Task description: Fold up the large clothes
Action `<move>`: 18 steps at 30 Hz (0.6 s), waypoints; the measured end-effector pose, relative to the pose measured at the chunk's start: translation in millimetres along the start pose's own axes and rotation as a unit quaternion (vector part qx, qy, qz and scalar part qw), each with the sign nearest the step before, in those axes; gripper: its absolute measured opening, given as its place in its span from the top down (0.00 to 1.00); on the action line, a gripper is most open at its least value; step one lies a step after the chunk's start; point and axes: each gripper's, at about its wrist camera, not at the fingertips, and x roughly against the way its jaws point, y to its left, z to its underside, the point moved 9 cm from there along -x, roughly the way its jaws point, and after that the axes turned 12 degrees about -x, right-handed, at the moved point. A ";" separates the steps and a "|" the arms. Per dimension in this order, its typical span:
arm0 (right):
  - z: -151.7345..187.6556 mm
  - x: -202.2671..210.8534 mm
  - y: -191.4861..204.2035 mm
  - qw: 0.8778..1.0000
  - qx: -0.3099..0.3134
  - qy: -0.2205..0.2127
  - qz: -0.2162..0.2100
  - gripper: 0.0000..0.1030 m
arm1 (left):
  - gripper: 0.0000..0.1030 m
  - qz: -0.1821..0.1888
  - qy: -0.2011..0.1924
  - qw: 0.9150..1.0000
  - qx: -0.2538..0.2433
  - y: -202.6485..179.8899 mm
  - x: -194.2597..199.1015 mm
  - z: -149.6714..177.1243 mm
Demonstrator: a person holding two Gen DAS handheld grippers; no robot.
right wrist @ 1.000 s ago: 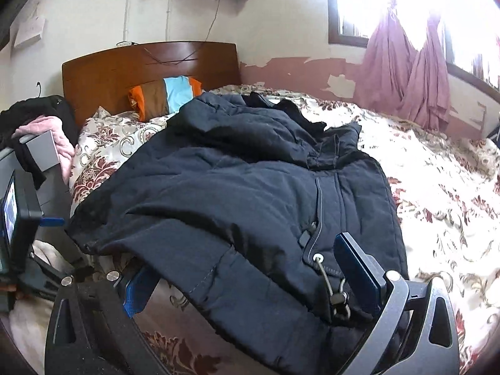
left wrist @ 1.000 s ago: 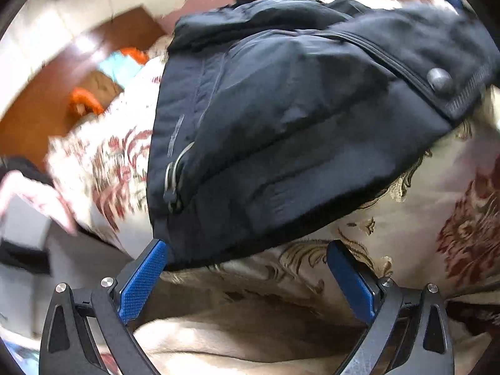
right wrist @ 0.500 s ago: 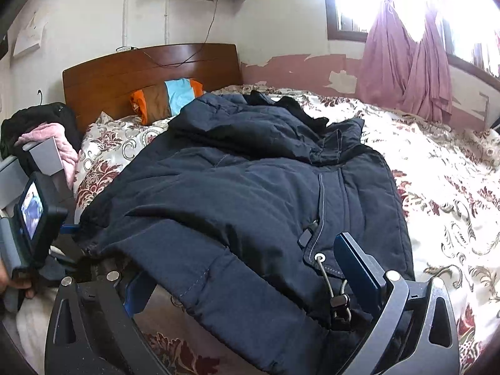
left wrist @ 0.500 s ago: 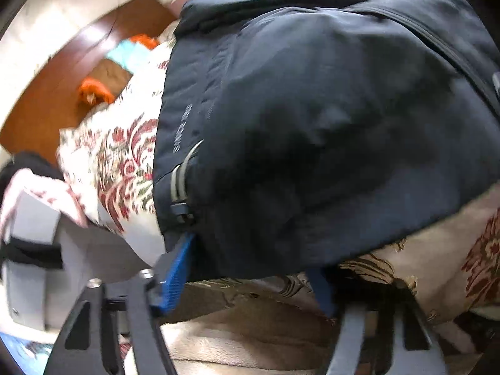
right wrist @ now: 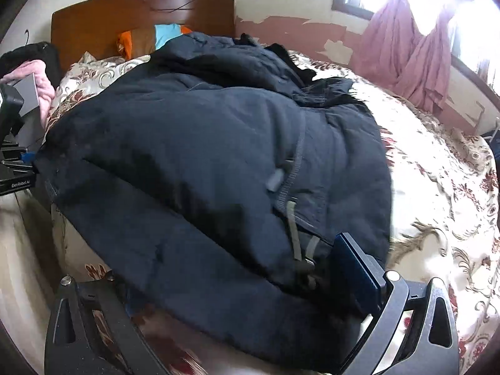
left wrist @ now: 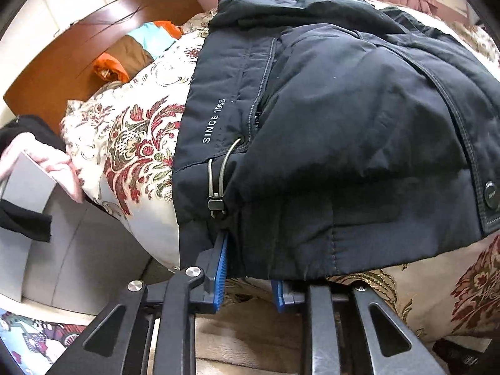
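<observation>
Two views here. From the left wrist, the left gripper point(left wrist: 250, 268) is seen pinched onto the hem of the navy jacket point(left wrist: 343, 125), right under the drawcord toggle point(left wrist: 217, 203); "SINCE 1988" print point(left wrist: 214, 122) is readable. The jacket is spread over the floral bedspread point(left wrist: 137, 143).

From the right wrist, kinda blurry: the right gripper point(right wrist: 250, 293) is spread wide, with the jacket's point(right wrist: 203, 156) lower edge draped between its fingers. The wooden headboard point(right wrist: 93, 22) and pink curtain point(right wrist: 415, 59) are seen behind.

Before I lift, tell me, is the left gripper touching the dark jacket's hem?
Touching. The left wrist view shows the left gripper with both blue pads closed on the jacket hem.
</observation>
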 end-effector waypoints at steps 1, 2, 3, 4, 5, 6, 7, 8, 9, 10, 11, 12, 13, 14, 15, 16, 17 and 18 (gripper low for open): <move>0.3 0.6 -4.4 1.000 0.002 -0.002 0.014 0.02 | 0.78 0.000 0.000 1.000 0.002 0.2 0.0 0.2; 1.3 0.7 -10.8 1.000 0.000 -0.003 0.025 0.02 | 0.78 -0.001 -0.001 1.000 0.003 0.9 -0.3 -0.1; 2.3 1.0 -14.0 1.000 -0.007 -0.002 0.023 0.02 | 0.80 -0.002 -0.002 1.000 0.004 0.9 0.2 -0.5; 2.0 1.6 -15.4 1.000 -0.012 -0.002 0.024 0.03 | 0.81 -0.003 -0.004 1.000 0.004 0.2 2.2 -0.3; 0.9 3.1 -15.6 0.999 -0.012 -0.008 0.029 0.03 | 0.84 -0.001 -0.010 1.000 0.004 0.2 3.7 -2.4; -0.8 4.9 -14.3 0.999 -0.007 -0.015 0.035 0.09 | 0.87 0.003 -0.017 1.000 0.006 -0.2 6.6 -3.6; -2.4 6.1 -12.1 0.999 0.000 -0.020 0.036 0.14 | 0.88 0.008 -0.024 1.000 0.011 0.3 9.6 -4.9; -2.0 9.2 -5.9 0.999 0.008 -0.024 0.029 0.27 | 0.89 0.016 -0.034 0.999 0.018 2.4 12.2 -7.6; -2.0 11.3 -1.0 0.999 0.014 -0.026 0.022 0.40 | 0.90 0.024 -0.045 0.998 0.025 5.4 14.9 -10.0; -1.7 14.4 3.7 0.999 0.017 -0.030 0.015 0.46 | 0.91 0.032 -0.057 0.997 0.032 7.5 19.4 -12.0; -3.0 17.8 7.7 0.999 0.020 -0.037 0.011 0.57 | 0.92 0.038 -0.072 0.996 0.039 10.7 24.1 -14.5; -5.1 20.9 10.6 0.999 0.020 -0.044 0.005 0.65 | 0.92 0.043 -0.088 0.994 0.044 13.6 29.5 -17.5; -7.9 24.6 12.1 0.999 0.016 -0.051 0.004 0.66 | 0.92 0.045 -0.104 0.992 0.048 16.9 34.9 -21.2; -11.5 27.4 12.4 0.998 0.012 -0.058 0.001 0.70 | 0.92 0.043 -0.121 0.990 0.050 19.7 41.6 -25.3; -15.6 30.9 13.7 0.998 0.004 -0.063 -0.013 0.79 | 0.92 0.038 -0.137 0.988 0.051 22.6 48.6 -30.0; -19.7 34.3 14.1 0.997 -0.006 -0.068 -0.024 0.80 | 0.92 0.034 -0.153 0.986 0.052 24.9 55.4 -35.2; -25.6 38.6 13.2 0.996 -0.019 -0.079 -0.030 0.80 | 0.93 0.032 -0.164 0.985 0.053 26.3 60.5 -39.1; -33.5 43.6 11.7 0.995 -0.031 -0.091 -0.039 0.83 | 0.93 0.025 -0.183 0.981 0.054 29.9 69.9 -47.5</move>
